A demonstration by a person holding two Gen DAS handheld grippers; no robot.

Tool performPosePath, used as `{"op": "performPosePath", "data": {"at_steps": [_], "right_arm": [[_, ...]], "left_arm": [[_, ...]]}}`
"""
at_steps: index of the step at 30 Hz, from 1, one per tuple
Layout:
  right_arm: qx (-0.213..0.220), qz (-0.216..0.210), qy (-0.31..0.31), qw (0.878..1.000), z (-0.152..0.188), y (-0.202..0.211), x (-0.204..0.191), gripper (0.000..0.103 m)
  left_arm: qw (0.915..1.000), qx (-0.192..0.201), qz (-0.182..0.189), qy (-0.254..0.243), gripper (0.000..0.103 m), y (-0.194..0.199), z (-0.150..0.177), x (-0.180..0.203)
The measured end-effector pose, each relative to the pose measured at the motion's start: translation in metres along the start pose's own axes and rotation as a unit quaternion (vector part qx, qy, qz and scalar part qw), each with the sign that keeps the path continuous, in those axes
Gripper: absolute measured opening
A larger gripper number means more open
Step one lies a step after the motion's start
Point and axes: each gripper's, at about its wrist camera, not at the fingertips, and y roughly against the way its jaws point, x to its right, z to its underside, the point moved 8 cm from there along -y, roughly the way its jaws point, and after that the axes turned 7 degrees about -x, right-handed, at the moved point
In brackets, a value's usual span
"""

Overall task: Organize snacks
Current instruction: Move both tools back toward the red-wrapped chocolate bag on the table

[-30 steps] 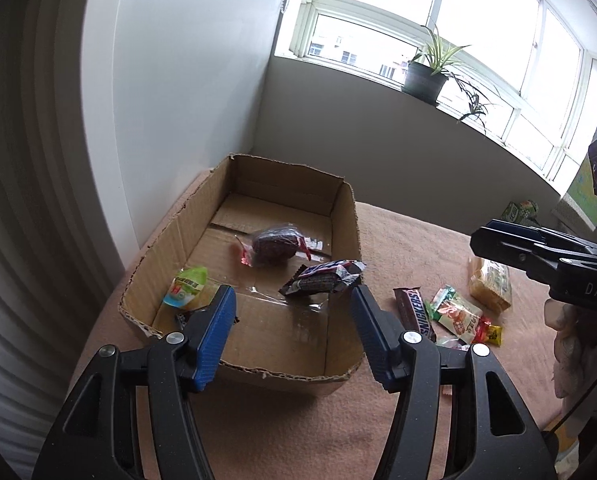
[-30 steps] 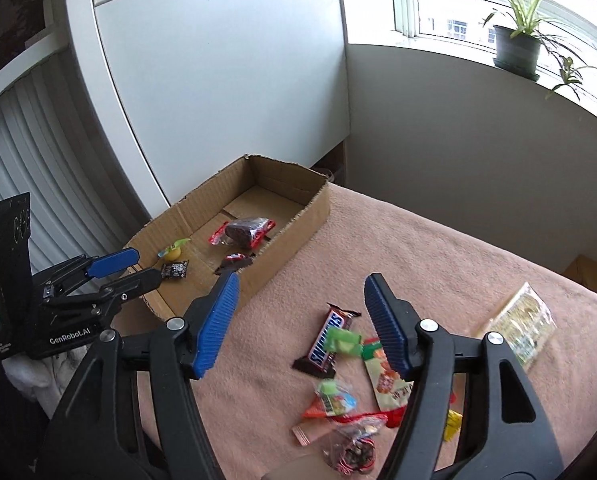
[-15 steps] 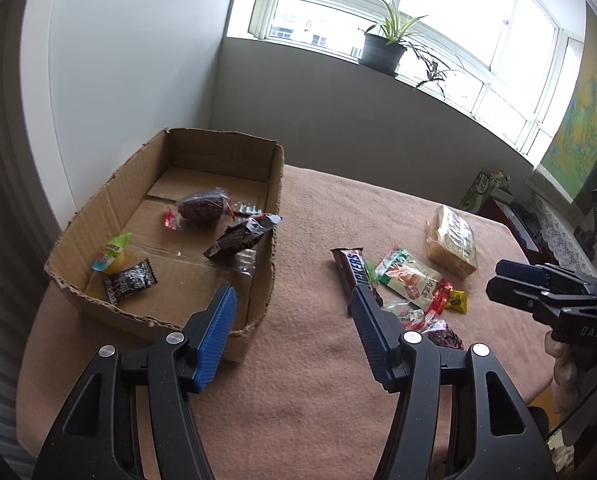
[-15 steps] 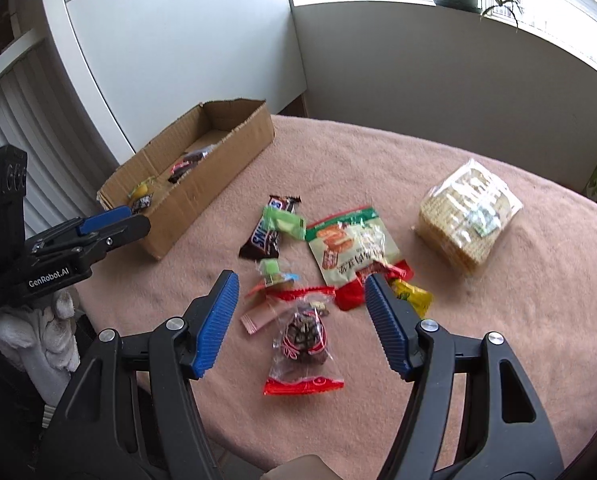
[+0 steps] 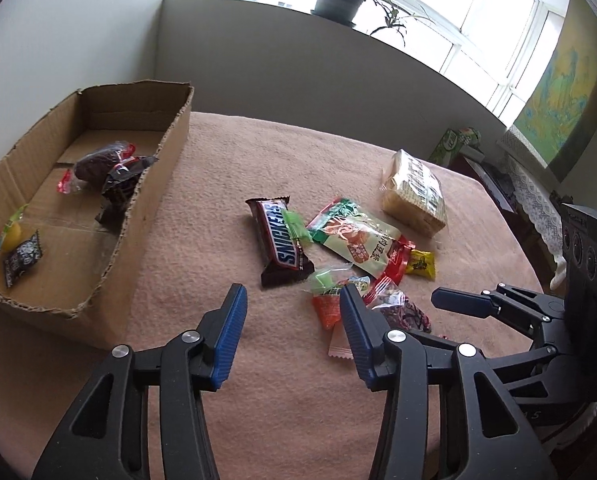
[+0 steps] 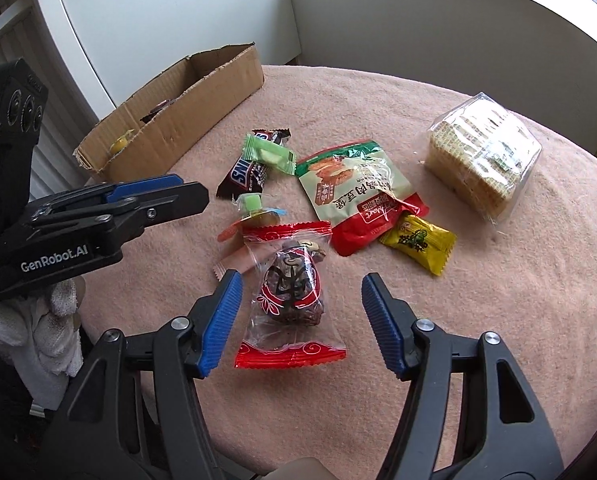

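Right hand-held gripper (image 6: 298, 316) closing, jaws apart, straddling clear red-edged plastic packet of dark dried fruit (image 6: 292, 294) on pink worktop (image 6: 478, 300). Light, crinkly, slippery film; grip firm middle lump. Left hand-held gripper (image 5: 290, 328) narrowing, empty.

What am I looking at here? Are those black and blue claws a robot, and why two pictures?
No robot: a person holds a two-finger gripper in each hand, each with a camera looking along its fingers. One picture is from the left gripper, one from the right gripper. Both sets of jaws are closing, neither gripping yet. The right one straddles a red-edged clear snack packet; the left has only cloth between its fingers. On the pink tablecloth lie a Snickers bar, a cracker pack, a yellow candy. The cardboard box already holds some snacks.
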Motion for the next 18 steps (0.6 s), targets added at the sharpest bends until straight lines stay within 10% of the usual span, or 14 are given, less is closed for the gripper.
{"op": "performPosePath", "data": {"at_steps": [18], "right_arm": [[-0.015, -0.015, 0.009, 1.0, 0.0, -0.012, -0.001, 0.054]], "left_arm": [[0.9987, -0.038, 0.01, -0.032, 0.026, -0.038, -0.006, 0.019]]}}
